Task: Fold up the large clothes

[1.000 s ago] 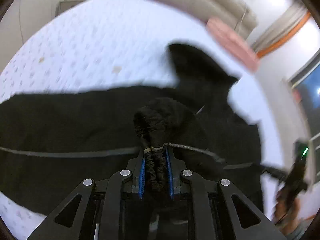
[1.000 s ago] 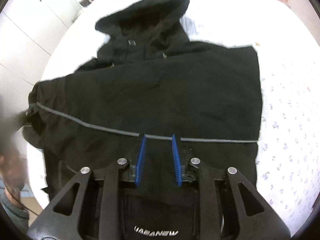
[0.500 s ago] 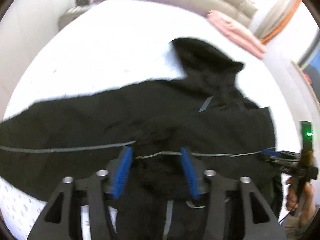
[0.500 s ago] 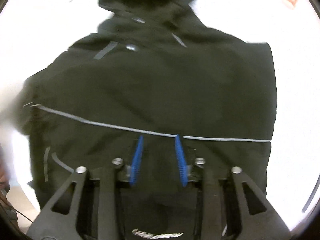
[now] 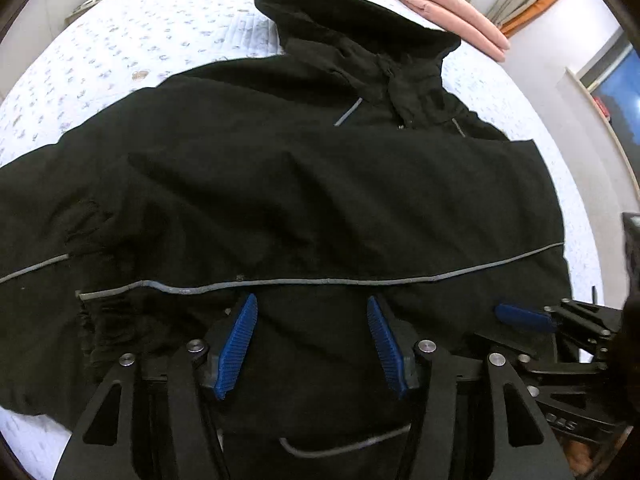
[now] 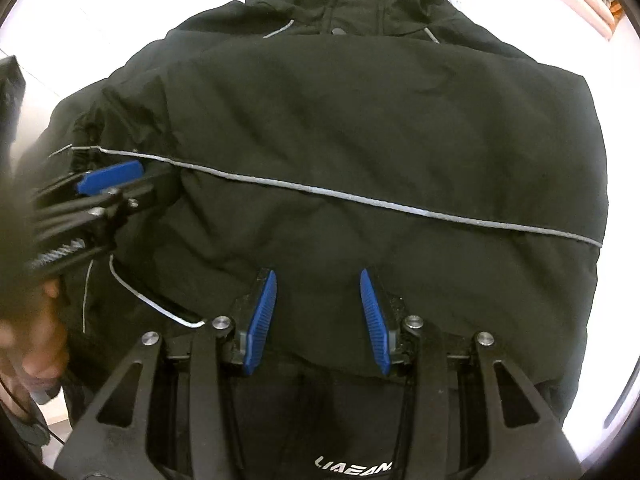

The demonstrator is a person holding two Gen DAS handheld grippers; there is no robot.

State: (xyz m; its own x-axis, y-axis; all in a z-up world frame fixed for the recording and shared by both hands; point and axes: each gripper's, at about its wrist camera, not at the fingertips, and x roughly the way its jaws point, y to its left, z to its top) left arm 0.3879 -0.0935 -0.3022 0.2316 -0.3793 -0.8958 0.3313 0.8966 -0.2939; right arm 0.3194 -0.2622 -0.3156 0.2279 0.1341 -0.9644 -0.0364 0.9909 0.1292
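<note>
Just ahead of both grippers' parted, empty jaws, black jacket (image 5: 320, 184) flat on bed (image 5: 120, 40).

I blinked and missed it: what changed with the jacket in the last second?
The left gripper let go of the bunched sleeve cuff it clamped, leaving the sleeve folded across the black jacket. The right gripper stayed open; the jacket still lies on the bed.
</note>
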